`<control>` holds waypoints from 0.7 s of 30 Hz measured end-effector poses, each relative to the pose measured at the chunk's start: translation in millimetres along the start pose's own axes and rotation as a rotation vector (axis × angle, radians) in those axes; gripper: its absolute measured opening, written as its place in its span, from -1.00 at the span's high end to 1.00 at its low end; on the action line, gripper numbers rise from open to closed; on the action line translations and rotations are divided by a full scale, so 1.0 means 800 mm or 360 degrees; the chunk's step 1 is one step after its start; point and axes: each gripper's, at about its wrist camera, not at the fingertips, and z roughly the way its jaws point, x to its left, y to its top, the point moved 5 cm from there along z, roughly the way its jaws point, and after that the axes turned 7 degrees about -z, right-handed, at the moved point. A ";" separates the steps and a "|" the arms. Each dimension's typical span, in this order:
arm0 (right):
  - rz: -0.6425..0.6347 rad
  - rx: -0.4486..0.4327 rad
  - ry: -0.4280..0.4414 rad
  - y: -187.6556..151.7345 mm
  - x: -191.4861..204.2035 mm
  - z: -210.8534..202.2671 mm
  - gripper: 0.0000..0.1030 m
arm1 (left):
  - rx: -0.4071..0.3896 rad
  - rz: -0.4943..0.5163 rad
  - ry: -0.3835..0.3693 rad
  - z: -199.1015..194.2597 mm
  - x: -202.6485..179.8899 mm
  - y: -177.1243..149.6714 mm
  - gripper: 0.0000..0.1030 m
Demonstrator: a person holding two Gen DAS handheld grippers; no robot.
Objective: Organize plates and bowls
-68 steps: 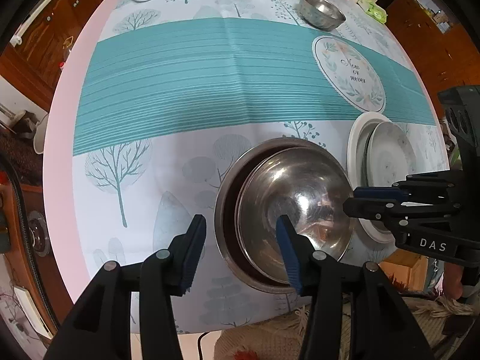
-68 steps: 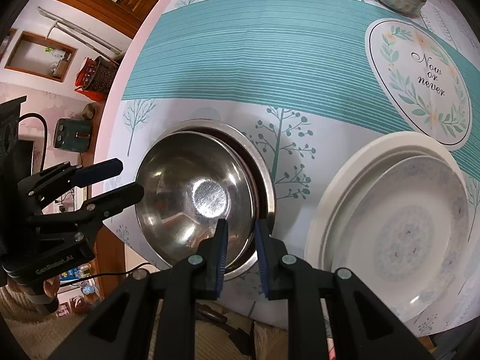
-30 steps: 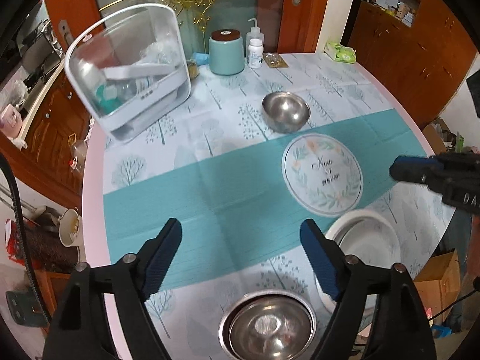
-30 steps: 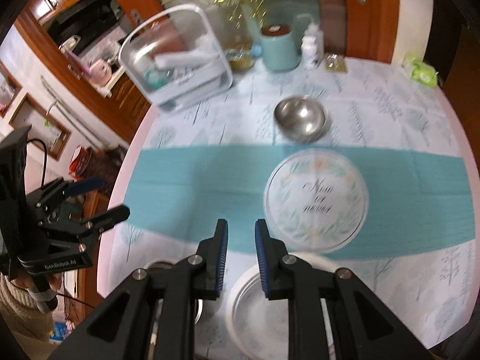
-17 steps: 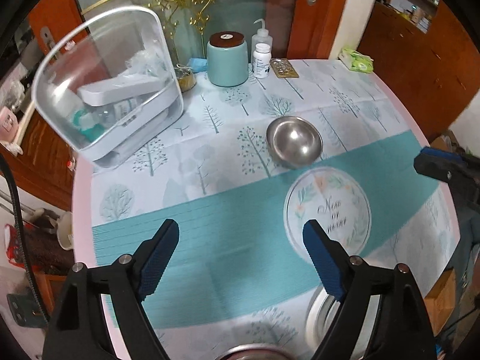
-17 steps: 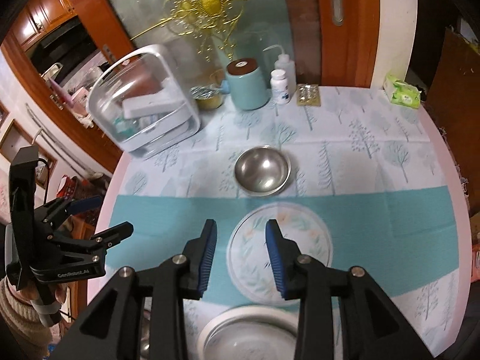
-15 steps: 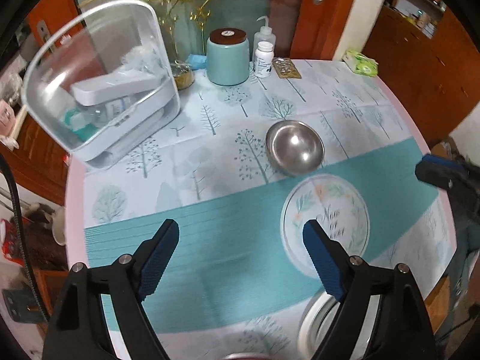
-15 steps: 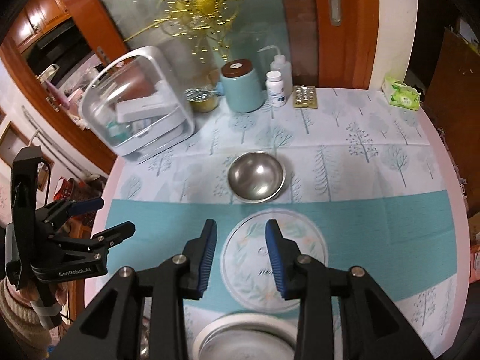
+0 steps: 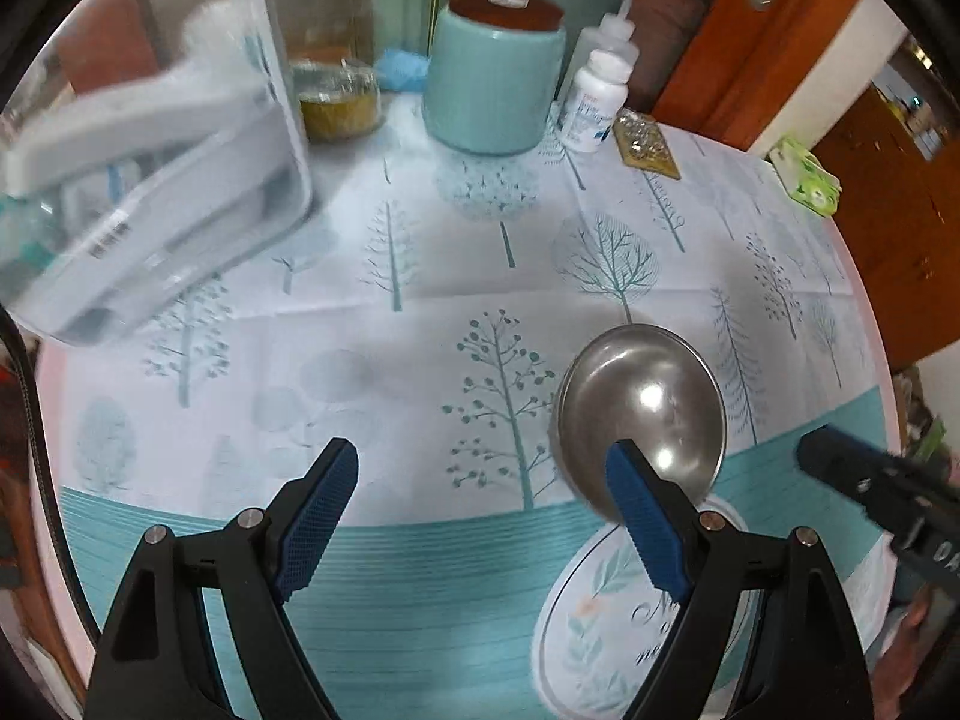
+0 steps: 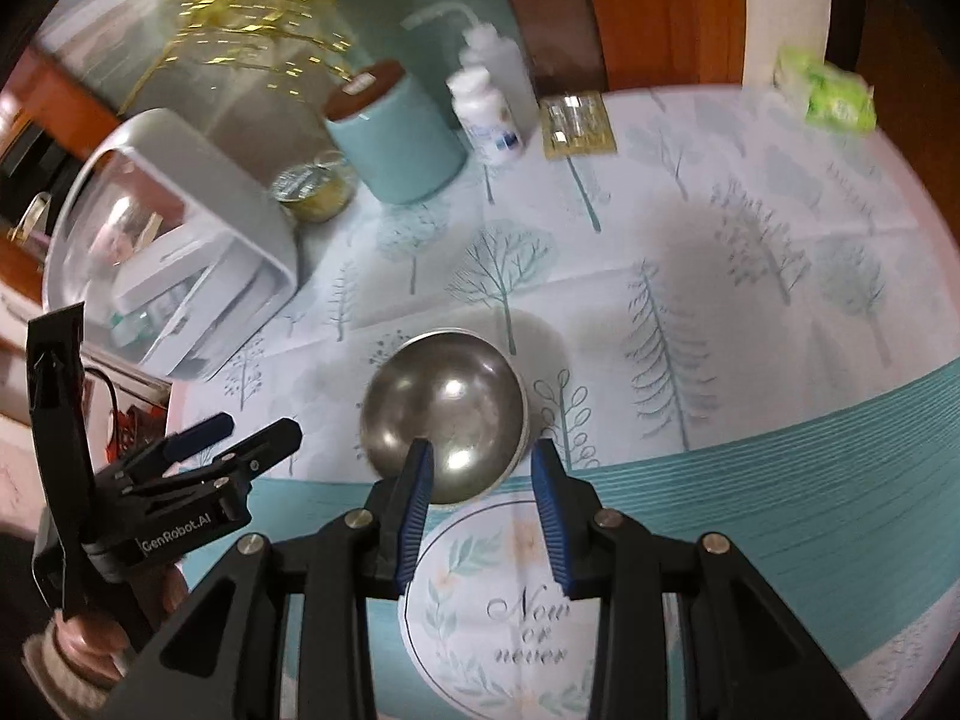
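Steel bowl [image 10: 445,414] ahead of R gripper [image 10: 483,501].

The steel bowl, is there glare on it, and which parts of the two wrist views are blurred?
Left wrist view: the small steel bowl shows bright glare spots inside, and the clear storage box at left is smeared by motion. Right wrist view: the bowl also carries highlights; the gold ornament and green tissue pack near the curved fisheye rim are blurred.

Left tool [image 9: 480,492] gapes wide — steel bowl [image 9: 645,414] behind its right finger.
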 end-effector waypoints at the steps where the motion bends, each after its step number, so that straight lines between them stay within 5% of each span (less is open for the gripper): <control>1: 0.0021 0.0018 -0.0001 0.001 -0.004 0.012 0.34 | 0.0010 -0.0006 -0.0009 0.008 -0.003 0.001 -0.62; 14: 0.0098 0.0132 0.0012 0.004 -0.027 0.079 0.34 | 0.0106 0.0019 -0.0051 0.068 -0.028 0.000 -0.50; 21: 0.0093 0.0149 0.0013 0.002 -0.028 0.089 0.34 | 0.0174 0.0037 -0.0074 0.083 -0.029 -0.006 -0.07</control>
